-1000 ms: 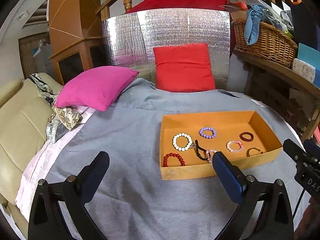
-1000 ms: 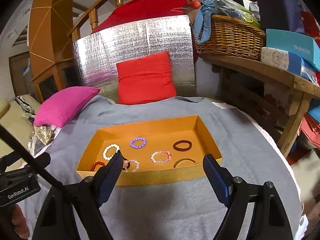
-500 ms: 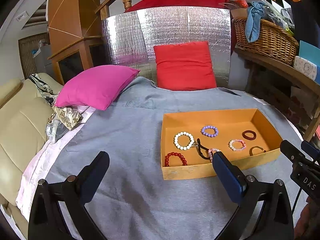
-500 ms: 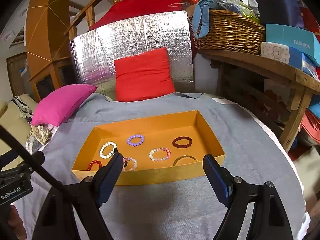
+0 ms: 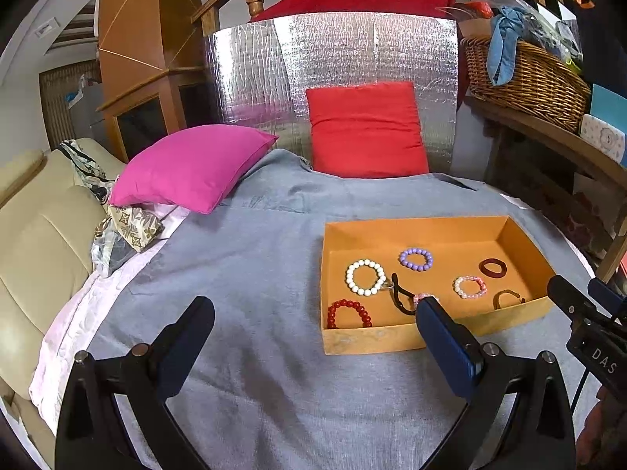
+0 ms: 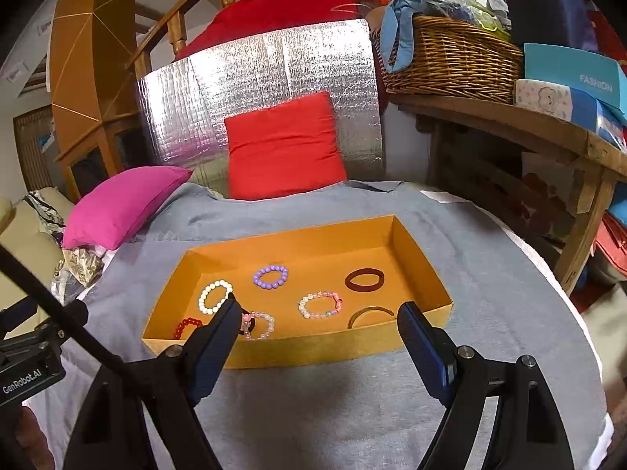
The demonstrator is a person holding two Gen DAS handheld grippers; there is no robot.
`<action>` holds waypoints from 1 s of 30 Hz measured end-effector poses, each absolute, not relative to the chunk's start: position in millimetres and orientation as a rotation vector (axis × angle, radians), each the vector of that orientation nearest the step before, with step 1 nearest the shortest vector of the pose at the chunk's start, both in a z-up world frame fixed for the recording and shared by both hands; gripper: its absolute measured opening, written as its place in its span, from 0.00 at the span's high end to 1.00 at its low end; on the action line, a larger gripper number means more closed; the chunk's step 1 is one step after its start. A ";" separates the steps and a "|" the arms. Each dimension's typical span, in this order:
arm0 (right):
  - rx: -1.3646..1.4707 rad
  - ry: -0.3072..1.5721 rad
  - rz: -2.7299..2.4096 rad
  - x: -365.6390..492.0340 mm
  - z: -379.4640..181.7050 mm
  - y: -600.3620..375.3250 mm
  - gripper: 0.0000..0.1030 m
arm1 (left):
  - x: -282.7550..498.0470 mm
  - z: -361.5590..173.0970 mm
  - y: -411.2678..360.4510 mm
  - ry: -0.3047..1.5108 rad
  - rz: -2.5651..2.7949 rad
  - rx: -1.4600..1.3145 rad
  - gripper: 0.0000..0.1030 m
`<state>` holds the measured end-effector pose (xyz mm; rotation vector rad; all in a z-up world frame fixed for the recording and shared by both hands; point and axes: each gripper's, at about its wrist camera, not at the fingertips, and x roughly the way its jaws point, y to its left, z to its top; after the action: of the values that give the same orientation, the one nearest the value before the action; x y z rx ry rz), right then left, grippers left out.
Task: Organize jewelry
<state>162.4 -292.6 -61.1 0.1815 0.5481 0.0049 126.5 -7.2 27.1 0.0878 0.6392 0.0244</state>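
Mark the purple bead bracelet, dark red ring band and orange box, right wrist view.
purple bead bracelet [image 6: 270, 277]: right wrist view, on its lower beads.
dark red ring band [image 6: 364, 280]: right wrist view, on its near edge.
orange box [image 6: 313, 349]: right wrist view, on the near wall.

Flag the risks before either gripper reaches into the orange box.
1. The black cord lies against the white bracelet and pale pink bracelet; lifting one may drag another.
2. The box is light card on loose grey cloth; a finger catching its front wall could shift it.

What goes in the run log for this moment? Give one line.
stage: approach | left gripper: open, empty | right gripper: open, empty | bracelets: in orange box | box: on grey cloth
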 end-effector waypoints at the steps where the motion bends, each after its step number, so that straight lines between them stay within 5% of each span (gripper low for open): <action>1: 0.183 0.546 0.005 162.4 -61.3 -292.3 0.18 | 126.4 27.1 -6.6 0.639 0.025 0.087 0.01; 30: 0.188 0.556 0.000 169.1 -65.2 -289.2 0.18 | 125.9 27.7 -5.7 0.625 0.032 0.098 0.01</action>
<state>169.1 -289.2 -65.2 0.1883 0.5558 -0.0001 125.9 -5.7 27.7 0.0975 0.6246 0.0324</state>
